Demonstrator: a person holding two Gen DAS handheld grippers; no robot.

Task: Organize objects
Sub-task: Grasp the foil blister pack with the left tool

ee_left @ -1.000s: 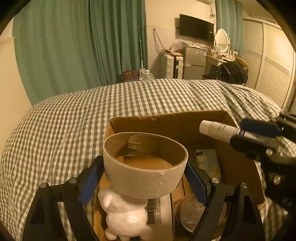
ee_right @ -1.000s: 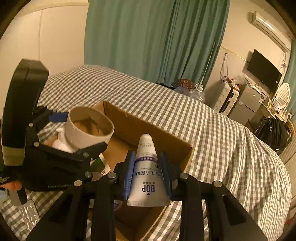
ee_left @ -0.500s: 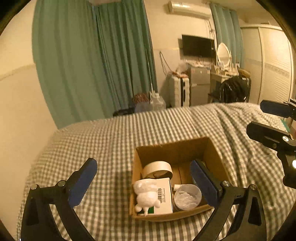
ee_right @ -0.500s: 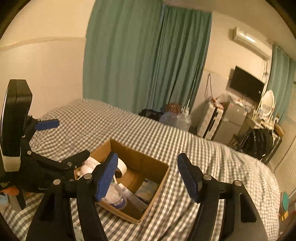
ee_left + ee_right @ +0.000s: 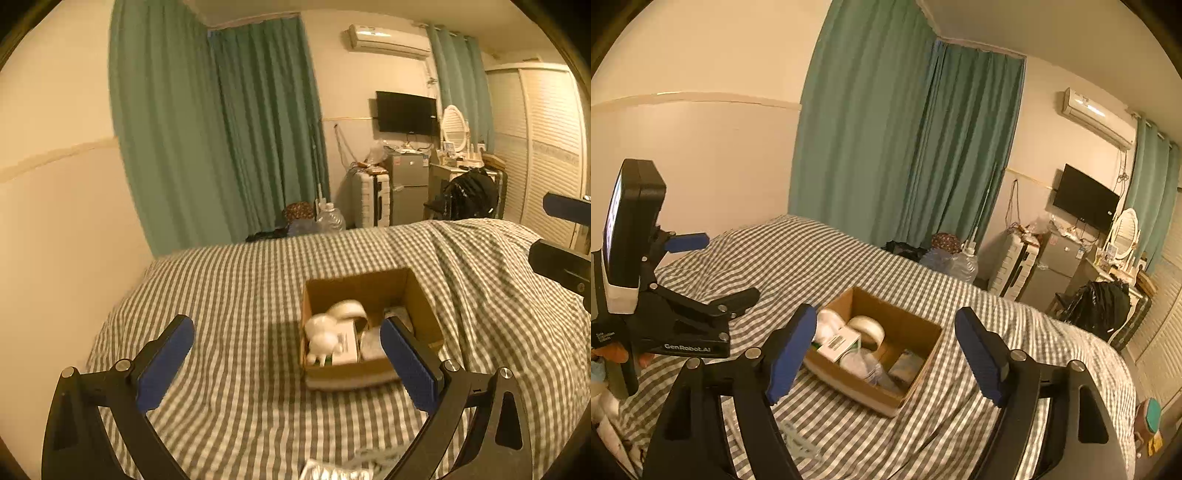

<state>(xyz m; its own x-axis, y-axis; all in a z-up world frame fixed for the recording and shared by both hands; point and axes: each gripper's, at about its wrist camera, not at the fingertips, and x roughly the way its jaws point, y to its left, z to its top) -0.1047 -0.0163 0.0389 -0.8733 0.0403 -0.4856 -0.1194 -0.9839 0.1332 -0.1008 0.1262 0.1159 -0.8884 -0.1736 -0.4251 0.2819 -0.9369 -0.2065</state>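
Brown cardboard box (image 5: 875,397) sits open-topped on the green-and-white checked bed (image 5: 820,269); inside it lie a roll of tape (image 5: 867,325), a white figurine (image 5: 322,336) on a small white carton (image 5: 837,345), a crumpled clear plastic container (image 5: 862,363) and a flat packet (image 5: 908,363) near the box's right wall; the left tool (image 5: 286,363) hangs above the bed with its blue-padded fingers wide apart and nothing between them; the right tool (image 5: 884,356) is likewise spread wide and empty, the box showing between its fingers; teal curtains (image 5: 894,147) hang behind the bed; a television (image 5: 1086,199) is mounted on the far wall.
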